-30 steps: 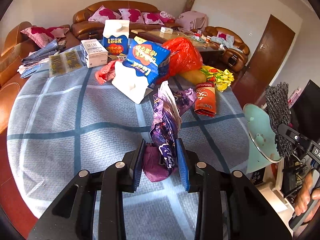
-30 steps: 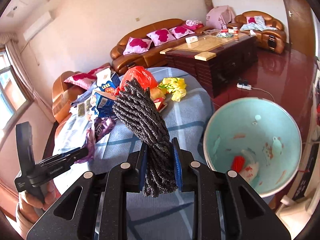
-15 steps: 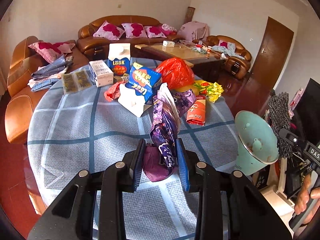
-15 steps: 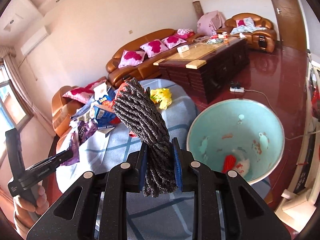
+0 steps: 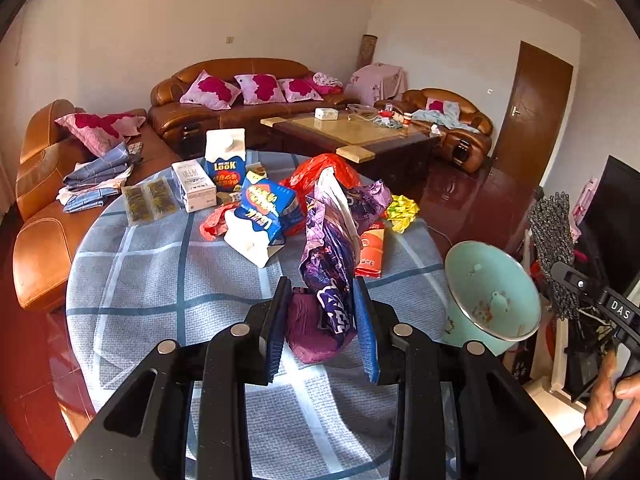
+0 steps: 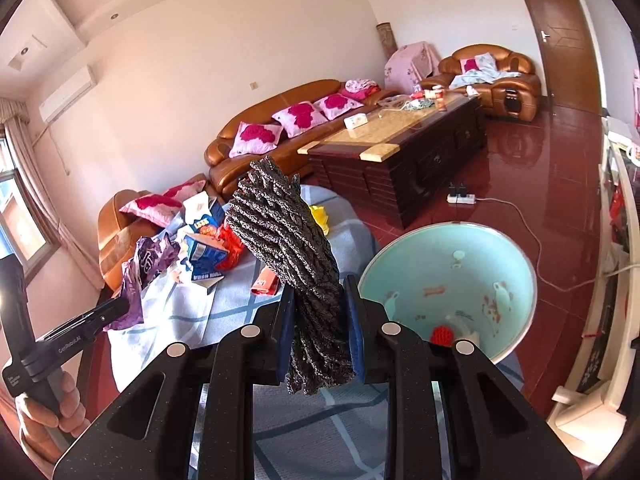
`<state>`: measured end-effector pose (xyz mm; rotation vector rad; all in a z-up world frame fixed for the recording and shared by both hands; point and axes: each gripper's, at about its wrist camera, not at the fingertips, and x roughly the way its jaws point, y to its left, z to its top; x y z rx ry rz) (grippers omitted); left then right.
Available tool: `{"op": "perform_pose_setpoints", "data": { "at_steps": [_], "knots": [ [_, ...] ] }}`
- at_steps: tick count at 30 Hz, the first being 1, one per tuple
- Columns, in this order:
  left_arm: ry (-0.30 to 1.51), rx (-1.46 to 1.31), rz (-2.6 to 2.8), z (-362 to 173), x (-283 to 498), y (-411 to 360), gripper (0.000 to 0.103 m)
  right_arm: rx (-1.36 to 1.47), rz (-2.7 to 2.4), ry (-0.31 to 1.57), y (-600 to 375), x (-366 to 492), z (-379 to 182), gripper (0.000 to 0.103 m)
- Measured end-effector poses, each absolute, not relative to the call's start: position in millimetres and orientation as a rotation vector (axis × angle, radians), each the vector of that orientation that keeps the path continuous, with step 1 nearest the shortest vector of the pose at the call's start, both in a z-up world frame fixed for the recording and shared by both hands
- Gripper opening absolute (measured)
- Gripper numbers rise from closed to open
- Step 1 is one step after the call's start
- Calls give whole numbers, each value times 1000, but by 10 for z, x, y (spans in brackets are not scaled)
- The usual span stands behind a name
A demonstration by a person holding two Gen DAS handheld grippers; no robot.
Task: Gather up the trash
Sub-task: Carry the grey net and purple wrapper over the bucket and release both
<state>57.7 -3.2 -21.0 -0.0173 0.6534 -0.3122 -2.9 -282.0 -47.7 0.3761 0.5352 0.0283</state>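
My left gripper (image 5: 322,328) is shut on a crumpled purple wrapper (image 5: 330,256) and holds it above the checked table (image 5: 168,280). My right gripper (image 6: 318,336) is shut on a dark grey knitted rag (image 6: 286,232), held up beside the light green bin (image 6: 448,272), which stands off the table's right edge. The bin (image 5: 490,292) and the rag (image 5: 554,232) also show at the right of the left wrist view. More trash lies on the table: a blue milk carton (image 5: 260,212), a red plastic bag (image 5: 316,172), a red packet (image 5: 372,256), yellow wrappers (image 5: 404,208).
An upright blue carton (image 5: 225,160) and a white box (image 5: 194,186) stand at the table's far side. Brown sofas (image 5: 240,96) and a dark coffee table (image 5: 356,132) lie beyond. A power strip and cable (image 6: 462,199) lie on the red floor.
Both grippers have risen and pulled back from the table, each with its load. The bin sits lower and closer in the right wrist view.
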Motion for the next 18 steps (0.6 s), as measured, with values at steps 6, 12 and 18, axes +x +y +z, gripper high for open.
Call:
{"op": "perform_pose_setpoints", "data": {
  "at_steps": [6,12,18],
  "knots": [
    [636,1,-341,-145,523,-214,31,394,-16,513,-2940,-92,-422,24],
    [617,31,-394,-98,472,-480,31,404,-63,482,-3076,-189,-366,24],
    [622,55,-449,-110,460,-753,31,420,-88,468,-3183,-255,-378,25]
  ]
}}
